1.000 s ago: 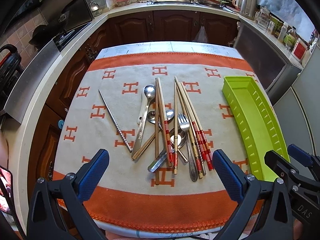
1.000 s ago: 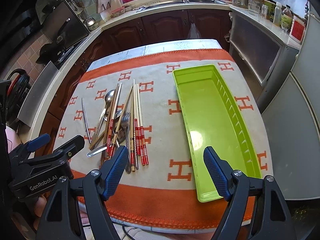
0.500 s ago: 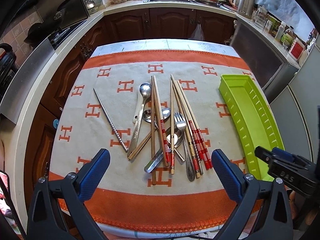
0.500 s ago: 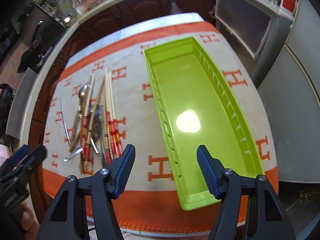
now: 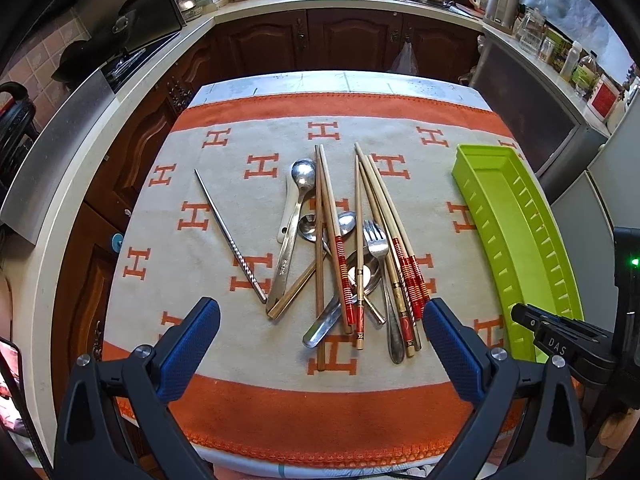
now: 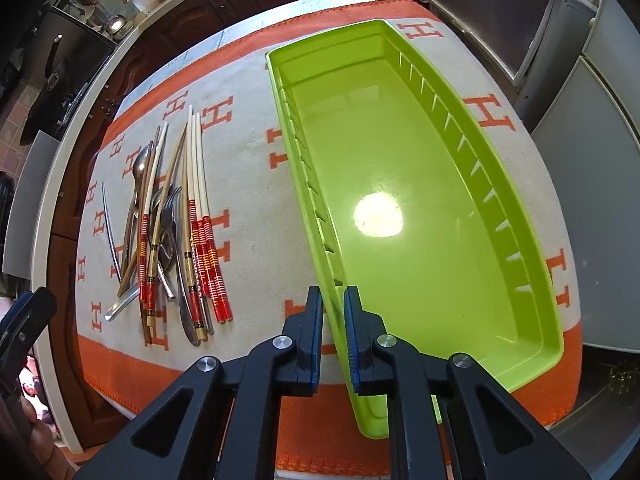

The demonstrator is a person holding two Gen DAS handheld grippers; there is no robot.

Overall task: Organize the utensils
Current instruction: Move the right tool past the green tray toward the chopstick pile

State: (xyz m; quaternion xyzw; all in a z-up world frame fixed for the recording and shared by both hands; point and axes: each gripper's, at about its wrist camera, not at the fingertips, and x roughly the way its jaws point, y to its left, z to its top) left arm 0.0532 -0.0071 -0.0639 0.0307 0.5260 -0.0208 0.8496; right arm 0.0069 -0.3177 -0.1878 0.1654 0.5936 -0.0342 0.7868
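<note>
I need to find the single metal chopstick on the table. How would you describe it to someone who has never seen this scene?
Start from the orange and beige cloth on the table, then find the heap of utensils at its middle. Left of that heap, the metal chopstick lies slanted on the cloth. Unlike the wooden chopsticks with red bands, it is thin, silver, and has a twisted, ridged end.

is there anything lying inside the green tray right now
No, the green tray holds nothing; the utensils all lie on the cloth beside it.
</note>
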